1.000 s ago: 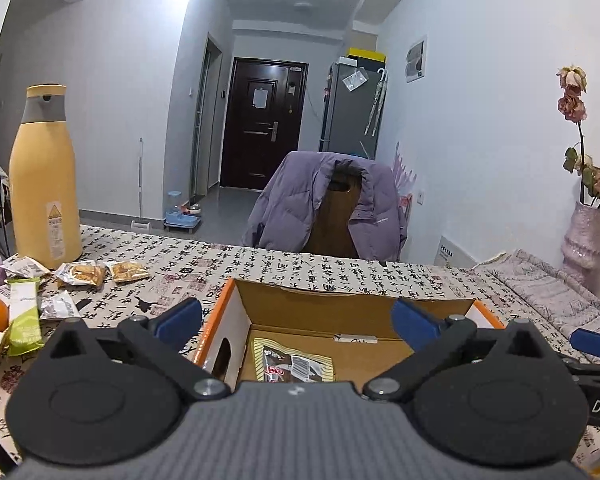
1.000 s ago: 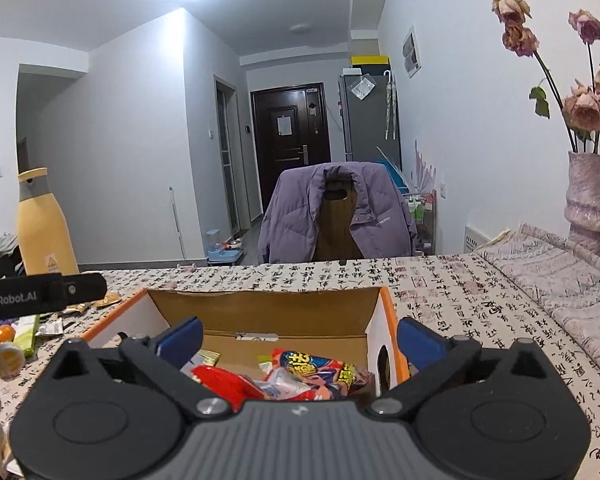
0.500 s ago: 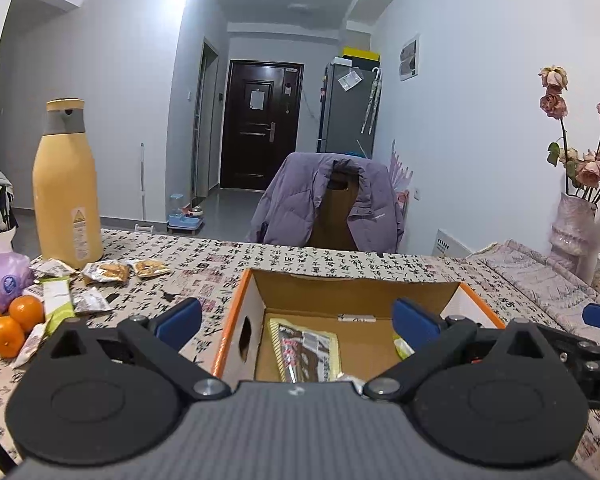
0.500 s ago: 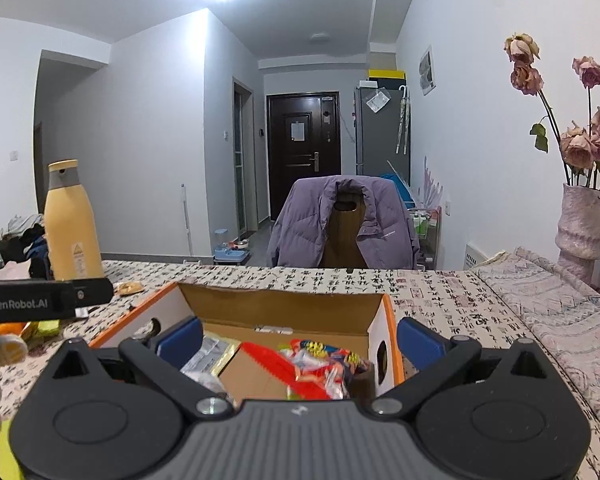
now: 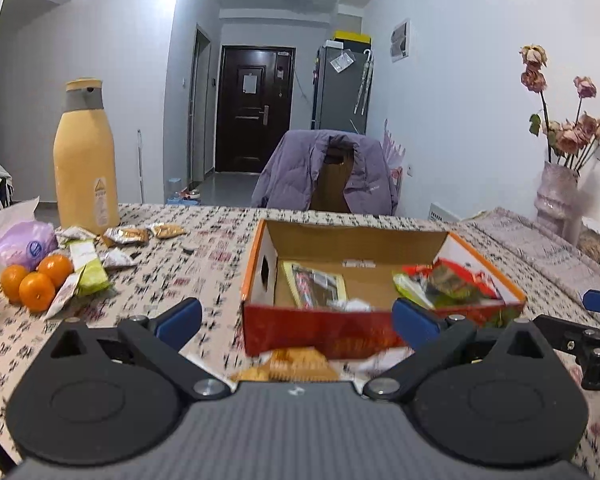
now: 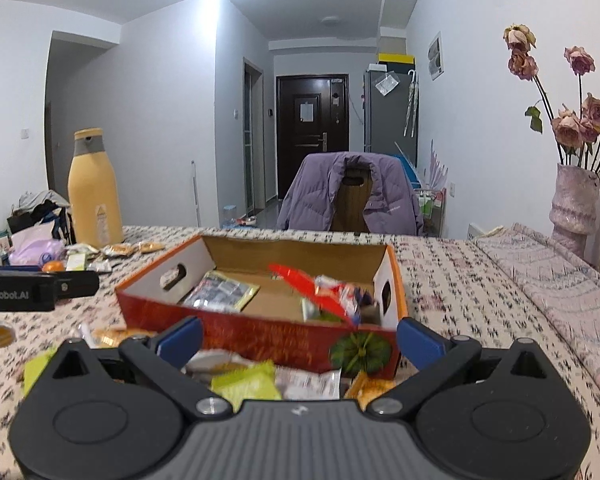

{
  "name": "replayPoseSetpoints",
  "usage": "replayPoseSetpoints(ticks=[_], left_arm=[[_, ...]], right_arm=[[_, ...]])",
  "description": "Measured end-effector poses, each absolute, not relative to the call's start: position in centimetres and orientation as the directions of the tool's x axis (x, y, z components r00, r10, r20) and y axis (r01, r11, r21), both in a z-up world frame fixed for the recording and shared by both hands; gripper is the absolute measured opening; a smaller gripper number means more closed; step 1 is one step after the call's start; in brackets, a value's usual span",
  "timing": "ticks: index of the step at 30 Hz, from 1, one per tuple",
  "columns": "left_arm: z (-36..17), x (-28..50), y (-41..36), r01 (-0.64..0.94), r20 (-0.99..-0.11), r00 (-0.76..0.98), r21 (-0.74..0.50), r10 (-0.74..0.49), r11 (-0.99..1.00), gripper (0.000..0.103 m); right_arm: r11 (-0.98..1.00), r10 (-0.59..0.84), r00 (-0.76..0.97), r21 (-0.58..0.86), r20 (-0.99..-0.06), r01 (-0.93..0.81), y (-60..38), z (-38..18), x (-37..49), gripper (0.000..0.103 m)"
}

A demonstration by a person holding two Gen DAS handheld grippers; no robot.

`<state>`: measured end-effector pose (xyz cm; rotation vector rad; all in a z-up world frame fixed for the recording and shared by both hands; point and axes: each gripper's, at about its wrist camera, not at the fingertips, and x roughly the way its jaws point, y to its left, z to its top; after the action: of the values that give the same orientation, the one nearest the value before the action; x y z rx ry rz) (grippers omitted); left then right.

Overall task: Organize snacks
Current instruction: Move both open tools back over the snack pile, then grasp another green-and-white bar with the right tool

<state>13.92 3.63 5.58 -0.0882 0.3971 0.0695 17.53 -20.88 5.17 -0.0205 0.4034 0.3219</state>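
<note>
Box top is open, bare cardboard mid-floor between the packets. Near side cluttered: loose snack packets against the front wall. Left: oranges, wrappers, tall yellow bottle. Tablecloth right of box is free.

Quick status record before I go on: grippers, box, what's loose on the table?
left gripper: open, empty
right gripper: open, empty
box: open, on table, snack packets inside
packets near side: several loose on the table in front of the box
packets far left: loose by yellow bottle
oranges: three, left of box
</note>
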Motion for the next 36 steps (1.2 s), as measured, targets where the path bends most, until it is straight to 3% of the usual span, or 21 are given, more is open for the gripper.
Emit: replayPoseSetpoints(ticks=[24,33,35,36], left_arm=[[1.2,9.0,4.2,-0.034,-0.427,0.904,-0.108,-0.016,0.994,0.103],[1.0,9.1,4.1,-0.031,-0.443,0.897,-0.103,-0.017,0.994,0.103],[0.9,9.2,4.0,-0.029,-0.448,0.894,-0.103,-0.020,0.994,0.103],[0.8,9.2,3.9,-0.027,-0.451,0.892,-0.103,-0.022,0.994,0.103]], right_arm=[[0.946,0.297,0.812,0.041,-0.503,-0.321,-19.9,0.9,14.3,0.101],[0.951,0.266,0.790,0.017,-0.553,-0.308,-18.1,-0.6,17.6,0.085],[0.949,0.268,0.784,0.011,-0.560,-0.316,-17.8,-0.7,17.9,0.066],[0.946,0.273,0.777,0.013,-0.567,-0.322,-17.8,-0.8,18.1,0.064]])
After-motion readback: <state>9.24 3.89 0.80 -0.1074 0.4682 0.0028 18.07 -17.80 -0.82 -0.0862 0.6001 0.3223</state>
